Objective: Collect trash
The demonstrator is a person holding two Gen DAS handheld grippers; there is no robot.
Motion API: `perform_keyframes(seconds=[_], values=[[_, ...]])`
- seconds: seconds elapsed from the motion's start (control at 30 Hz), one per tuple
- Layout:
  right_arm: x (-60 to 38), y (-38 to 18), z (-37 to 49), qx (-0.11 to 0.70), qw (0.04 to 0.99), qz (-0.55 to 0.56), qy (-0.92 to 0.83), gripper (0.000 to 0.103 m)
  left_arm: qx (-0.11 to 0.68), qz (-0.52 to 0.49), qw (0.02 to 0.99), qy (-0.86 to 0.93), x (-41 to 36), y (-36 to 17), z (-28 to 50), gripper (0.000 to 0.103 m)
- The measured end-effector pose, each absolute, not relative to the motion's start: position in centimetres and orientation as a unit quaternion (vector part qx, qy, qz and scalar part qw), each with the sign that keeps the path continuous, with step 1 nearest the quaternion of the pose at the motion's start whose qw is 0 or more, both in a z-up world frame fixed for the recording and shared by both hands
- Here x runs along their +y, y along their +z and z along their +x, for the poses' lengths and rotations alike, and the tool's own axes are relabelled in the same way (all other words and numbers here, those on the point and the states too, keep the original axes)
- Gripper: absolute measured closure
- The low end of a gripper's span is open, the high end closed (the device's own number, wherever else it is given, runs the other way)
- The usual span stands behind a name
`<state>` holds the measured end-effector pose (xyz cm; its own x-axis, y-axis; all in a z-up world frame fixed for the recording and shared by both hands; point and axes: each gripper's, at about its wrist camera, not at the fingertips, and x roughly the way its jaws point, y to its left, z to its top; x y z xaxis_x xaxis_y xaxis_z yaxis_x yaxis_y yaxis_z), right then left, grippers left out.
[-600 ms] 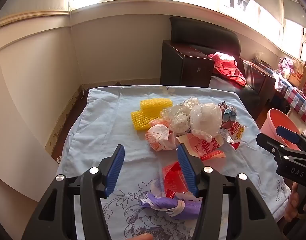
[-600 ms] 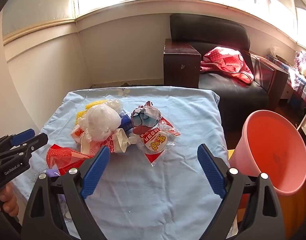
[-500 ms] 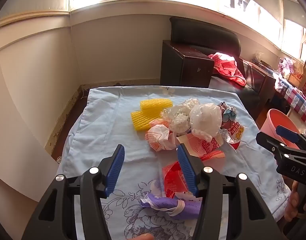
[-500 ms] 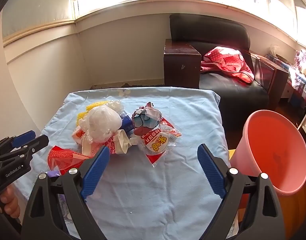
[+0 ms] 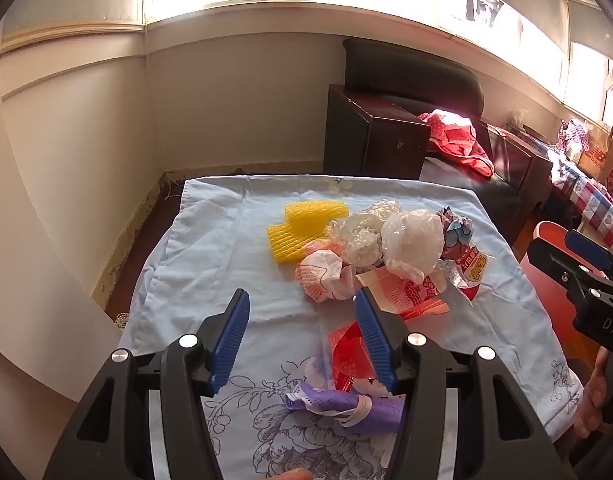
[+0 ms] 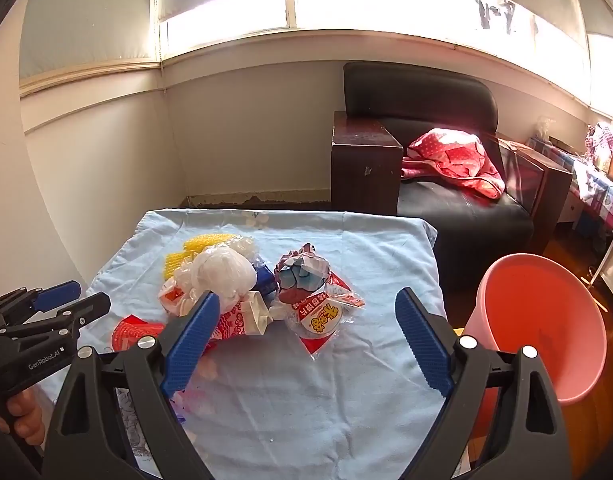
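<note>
So both grippers are hovering over the table's light blue cloth (image 6: 290,392) right now. Left gripper (image 5: 302,340) is sitting with its jaws wide apart, gripping nothing, with a red wrapper (image 5: 348,354) and a purple wrapper (image 5: 346,404) lying just below it. Right gripper (image 6: 306,336) is gaping as wide as it goes, also empty. The trash pile (image 6: 242,284) is lying mid-cloth ahead of both: yellow foam netting (image 5: 302,224), white plastic bags (image 5: 410,240), snack wrappers (image 6: 320,318). The pink bin (image 6: 546,320) is standing off the table's right edge.
</note>
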<state>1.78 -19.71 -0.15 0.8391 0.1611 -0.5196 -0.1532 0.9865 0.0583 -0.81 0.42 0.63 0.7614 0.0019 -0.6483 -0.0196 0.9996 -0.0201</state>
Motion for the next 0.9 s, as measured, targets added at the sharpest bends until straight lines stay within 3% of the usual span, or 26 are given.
perform_keyframes(seconds=[0.9], values=[[-20.1,0.6,0.1,0.245,0.967,0.01,0.073,0.013,0.331,-0.017,0.944,0.005,0.7,1.5,-2.5,0.048]])
